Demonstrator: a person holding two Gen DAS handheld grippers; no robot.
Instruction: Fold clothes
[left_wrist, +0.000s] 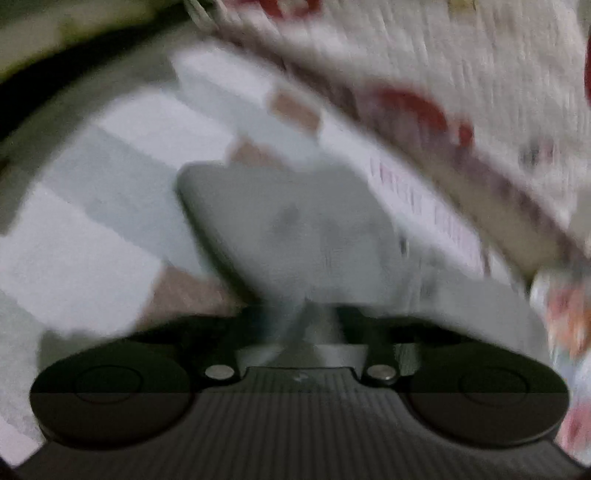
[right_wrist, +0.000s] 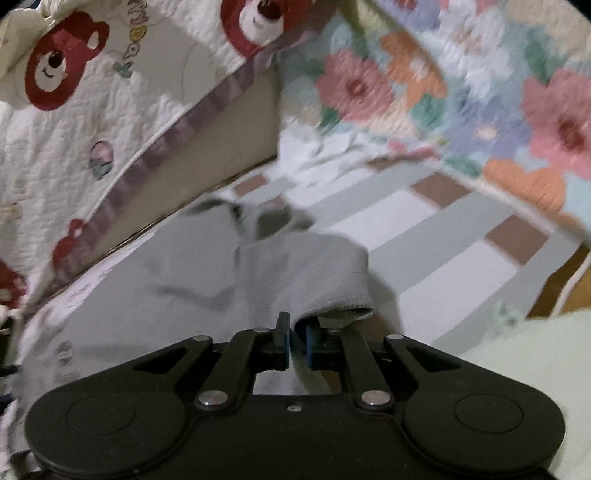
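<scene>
The right hand-held gripper (right_wrist: 295, 341), its blue pads (right_wrist: 283, 341) nearly together, pinches a fold of a grey garment (right_wrist: 295, 273) between them. The cloth bunches just past the pads, with a rolled hem to the right, and spreads leftward over a bed sheet (right_wrist: 443, 236) checked in white, grey-green and brown. In the heavily blurred left wrist view, the left hand-held gripper (left_wrist: 299, 317) has its jaws pressed together, with grey fabric (left_wrist: 288, 221) rising directly from their meeting point; whether it is truly gripped cannot be told through the blur. Beyond the garment, a white quilt (right_wrist: 74, 140) printed with red bears and edged in a purple band hangs at the left. A floral quilt (right_wrist: 461, 81) in pink, orange and blue lies farther back at the right.
</scene>
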